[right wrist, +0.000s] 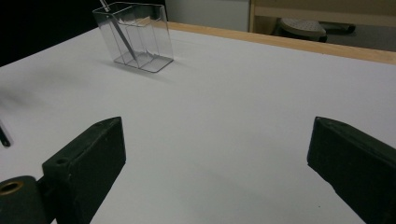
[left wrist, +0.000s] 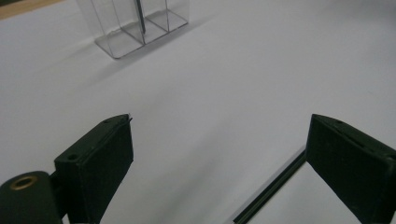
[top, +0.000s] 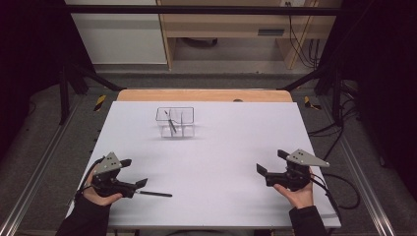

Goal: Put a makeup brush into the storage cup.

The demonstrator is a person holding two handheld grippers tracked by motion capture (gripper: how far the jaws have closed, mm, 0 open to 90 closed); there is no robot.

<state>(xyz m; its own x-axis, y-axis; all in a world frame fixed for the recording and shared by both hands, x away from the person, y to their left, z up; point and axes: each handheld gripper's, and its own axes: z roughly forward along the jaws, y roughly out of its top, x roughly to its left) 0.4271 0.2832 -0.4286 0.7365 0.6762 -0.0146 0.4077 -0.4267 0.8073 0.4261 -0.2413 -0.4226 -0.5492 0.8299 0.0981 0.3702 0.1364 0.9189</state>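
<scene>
Lower left: left gripper, jaws wide, set at black pen for pickup; upper centre: clear organiser awaiting it; lower right: right gripper wide, idle.

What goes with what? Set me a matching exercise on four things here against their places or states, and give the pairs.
Things:
1. loose pen
2. clear organizer
3. left gripper
4. right gripper

Places or states:
A. stands at the far part of the table, a pen leaning inside
B. open, at the near right, nothing between its jaws
C. lies flat on the white table top
D. open, right beside the lying pen

Pairs: 1-C, 2-A, 3-D, 4-B
</scene>
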